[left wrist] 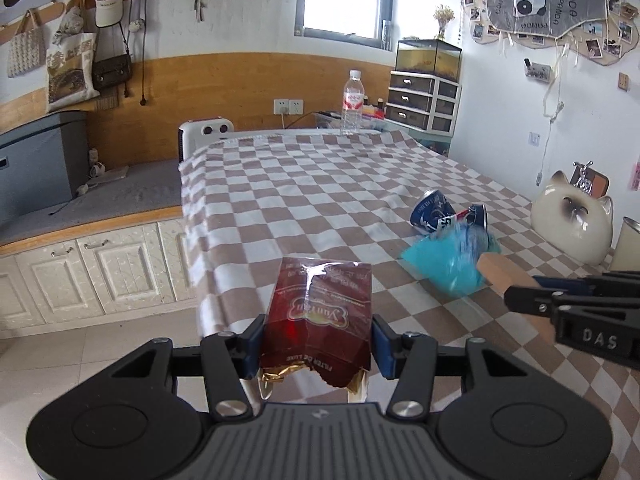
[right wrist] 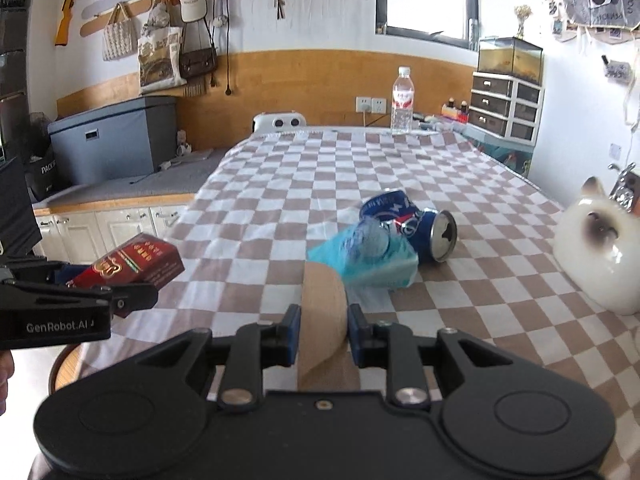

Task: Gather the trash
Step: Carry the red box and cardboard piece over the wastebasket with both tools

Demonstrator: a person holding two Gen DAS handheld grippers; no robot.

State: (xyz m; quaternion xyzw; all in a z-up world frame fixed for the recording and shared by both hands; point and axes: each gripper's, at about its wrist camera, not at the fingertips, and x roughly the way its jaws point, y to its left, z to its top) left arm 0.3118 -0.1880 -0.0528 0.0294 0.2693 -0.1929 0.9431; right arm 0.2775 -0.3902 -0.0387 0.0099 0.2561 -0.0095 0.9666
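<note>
My left gripper is shut on a dark red cigarette pack with torn gold foil, held above the table's near left edge; the pack also shows in the right wrist view. My right gripper is shut on a tan wooden handle whose blue plastic head rests against a crushed blue can on the checkered tablecloth. In the left wrist view the can, the blue head and the handle lie to the right.
A clear water bottle stands at the table's far edge. A white ceramic cat sits at the right, next to a pale cylinder. White cabinets and floor lie left of the table. Drawers stand at the back right.
</note>
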